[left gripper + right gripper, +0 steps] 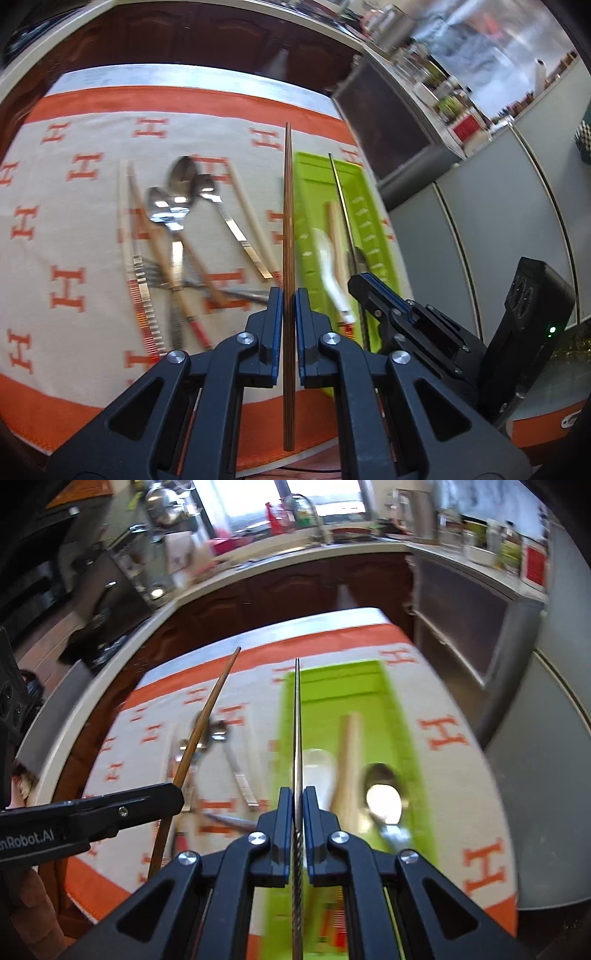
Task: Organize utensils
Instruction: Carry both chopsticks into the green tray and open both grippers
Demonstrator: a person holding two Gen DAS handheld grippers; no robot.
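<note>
Nearest in the left wrist view, the left claw (289,310) is clamped on a brown wooden chopstick (288,236), pinched a little below its middle so the shaft runs straight up the frame. In the right wrist view, the right claw (297,812) is closed just as tight on a thin metal chopstick (297,738), gripped near its twisted end, the plain tip pointing up the middle of the frame. Both sticks look light and stiff; the metal one is likely slick, so that textured end seems the safer hold. Beyond the claws, right of centre, lies the green tray (314,177), already holding a white ceramic spoon (328,258), a pale wooden handle and a metal spoon (384,794). Further left on the patterned desk cloth (66,221), loose spoons (183,181), forks and chopsticks wait unsorted.
</note>
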